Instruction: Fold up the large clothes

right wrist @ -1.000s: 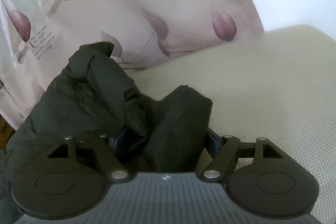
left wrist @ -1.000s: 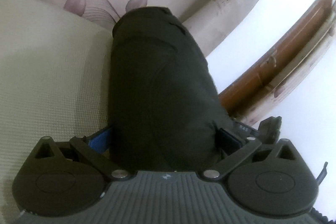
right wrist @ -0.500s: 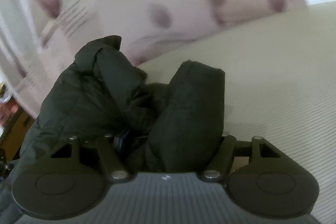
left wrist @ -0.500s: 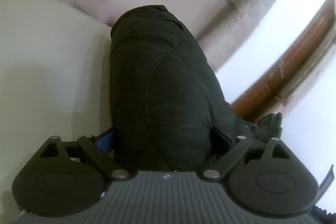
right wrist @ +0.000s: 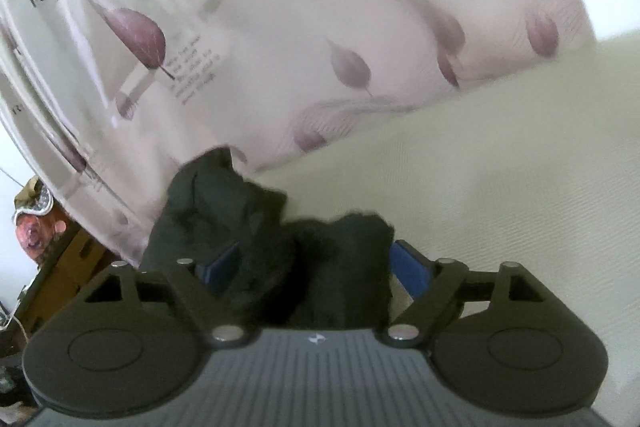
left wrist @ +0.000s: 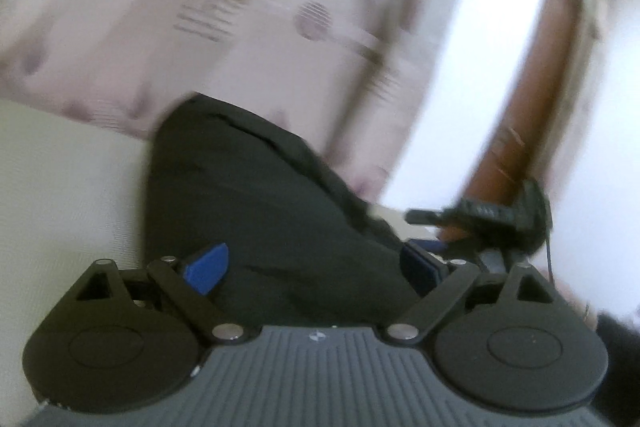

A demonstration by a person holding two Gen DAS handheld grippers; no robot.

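A bulky black garment (left wrist: 256,211) lies on the cream bed surface (left wrist: 68,195) and runs back between my left gripper's (left wrist: 316,259) blue pads (left wrist: 208,267). The jaws are closing and the pads press into the cloth on both sides. In the right wrist view a crumpled fold of the same black garment (right wrist: 340,267) sits between my right gripper's (right wrist: 316,263) pads. Those jaws are opening, and a sliver of bed shows between the cloth and the right-hand pad (right wrist: 410,267). The right gripper's black body (left wrist: 500,215) shows at the left wrist view's right edge.
A pale bedcover with purple leaf print (right wrist: 320,47) rises behind the garment. A brown wooden frame (left wrist: 536,87) and a white wall stand on the right of the left wrist view. Cardboard boxes (right wrist: 68,267) and clutter sit low at the left of the right wrist view.
Both views have swung and risen, with the garment still between both pairs of pads. The right jaws have widened off the cloth. The right gripper's body has come further into the left wrist view.
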